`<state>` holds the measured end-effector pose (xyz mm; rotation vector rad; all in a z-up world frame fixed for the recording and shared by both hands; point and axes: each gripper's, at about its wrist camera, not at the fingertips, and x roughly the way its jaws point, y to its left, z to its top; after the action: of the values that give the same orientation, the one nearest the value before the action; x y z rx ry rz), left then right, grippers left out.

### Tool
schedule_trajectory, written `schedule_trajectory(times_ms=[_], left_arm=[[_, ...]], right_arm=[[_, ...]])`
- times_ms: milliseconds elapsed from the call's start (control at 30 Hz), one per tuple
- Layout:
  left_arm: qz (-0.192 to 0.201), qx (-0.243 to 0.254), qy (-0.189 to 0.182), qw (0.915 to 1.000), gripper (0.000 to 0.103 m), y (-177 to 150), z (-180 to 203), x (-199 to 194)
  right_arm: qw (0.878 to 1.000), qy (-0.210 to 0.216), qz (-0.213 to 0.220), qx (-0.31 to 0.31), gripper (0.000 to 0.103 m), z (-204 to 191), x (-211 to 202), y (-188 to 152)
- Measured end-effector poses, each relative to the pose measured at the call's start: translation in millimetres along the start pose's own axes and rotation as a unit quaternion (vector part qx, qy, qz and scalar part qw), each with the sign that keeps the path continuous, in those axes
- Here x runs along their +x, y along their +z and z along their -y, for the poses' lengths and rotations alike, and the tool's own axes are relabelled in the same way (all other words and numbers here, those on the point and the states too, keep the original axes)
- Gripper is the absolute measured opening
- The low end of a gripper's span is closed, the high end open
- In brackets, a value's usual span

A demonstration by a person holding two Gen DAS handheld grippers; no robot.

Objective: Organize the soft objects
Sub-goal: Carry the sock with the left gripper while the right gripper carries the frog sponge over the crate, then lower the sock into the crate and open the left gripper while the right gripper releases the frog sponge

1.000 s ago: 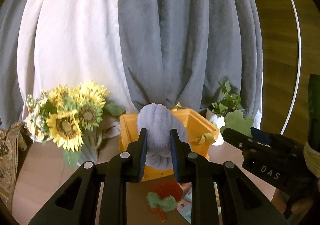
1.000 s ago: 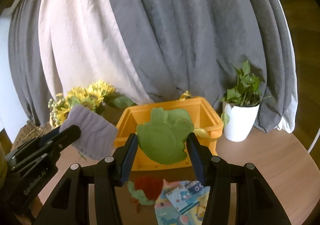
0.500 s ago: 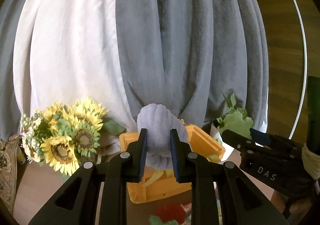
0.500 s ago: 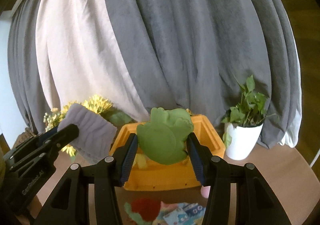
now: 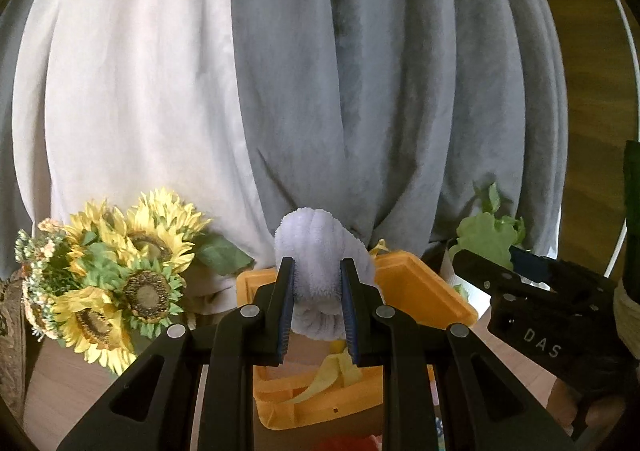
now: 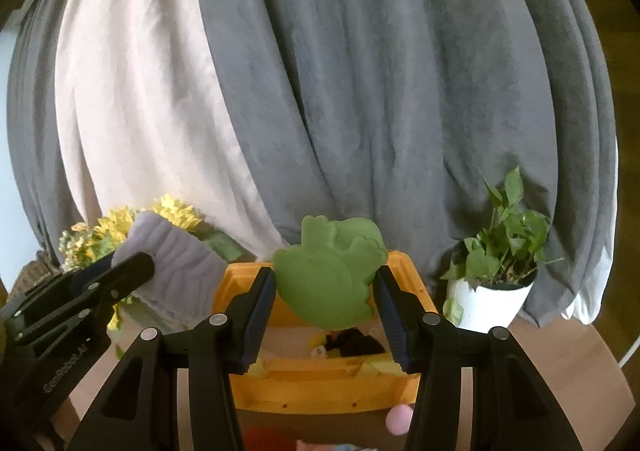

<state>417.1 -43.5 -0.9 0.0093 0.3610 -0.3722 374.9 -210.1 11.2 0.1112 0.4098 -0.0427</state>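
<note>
My left gripper (image 5: 316, 283) is shut on a rolled pale lilac towel (image 5: 320, 251), held in the air just before the orange bin (image 5: 416, 287). My right gripper (image 6: 325, 287) is shut on a flat green frog-shaped soft toy (image 6: 328, 271), held over the near side of the same orange bin (image 6: 320, 387). In the right wrist view the lilac towel (image 6: 176, 267) and the left gripper's black body show at the left. In the left wrist view the green toy (image 5: 484, 237) shows at the right. Yellow cloth (image 5: 324, 375) and a dark item (image 6: 356, 343) lie in the bin.
A sunflower bouquet (image 5: 116, 279) stands left of the bin. Right of it stands a white pot with a green plant (image 6: 496, 279). Grey and white curtains (image 6: 320, 91) hang behind. A pink ball (image 6: 398, 417) and red cloth (image 6: 268, 441) lie on the wooden table (image 6: 560, 363) before the bin.
Both grippers have moved forward toward the bin with their loads. The bin now looks larger and lower, its inside shows, and the items on the table have slid out of view.
</note>
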Motion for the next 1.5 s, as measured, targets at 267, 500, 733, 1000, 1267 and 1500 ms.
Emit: schedule_trajectory(times_ms=[267, 500, 733, 1000, 1267, 1500], left_arm=[[-0.027, 0.005, 0.013, 0.9996, 0.022, -3.7, 0.3, 34.9], [-0.058, 0.010, 0.016, 0.9982, 0.023, -9.1, -0.9, 69.7], [-0.088, 0.017, 0.016, 0.9959, 0.023, -17.5, -3.1, 103.2], [-0.137, 0.022, 0.011, 0.9902, 0.026, -34.4, -4.3, 133.7], [-0.154, 0.019, 0.010, 0.9878, 0.044, -42.5, -3.7, 138.9], [-0.137, 0.032, 0.019, 0.9899, 0.056, -38.5, -0.9, 115.3]], right_arm=[[0.999, 0.001, -0.032, -0.002, 0.052, 10.7, 40.1, 1.0], [0.997, 0.006, -0.073, 0.004, 0.052, 20.8, 76.9, -5.4], [0.993, 0.012, -0.120, 0.013, 0.052, 28.5, 115.5, -13.7], [0.985, 0.007, -0.171, 0.031, 0.052, 37.7, 145.9, -29.9], [0.979, -0.007, -0.200, 0.038, 0.065, 42.8, 156.8, -40.4], [0.984, -0.020, -0.173, 0.039, 0.065, 45.8, 137.2, -32.6]])
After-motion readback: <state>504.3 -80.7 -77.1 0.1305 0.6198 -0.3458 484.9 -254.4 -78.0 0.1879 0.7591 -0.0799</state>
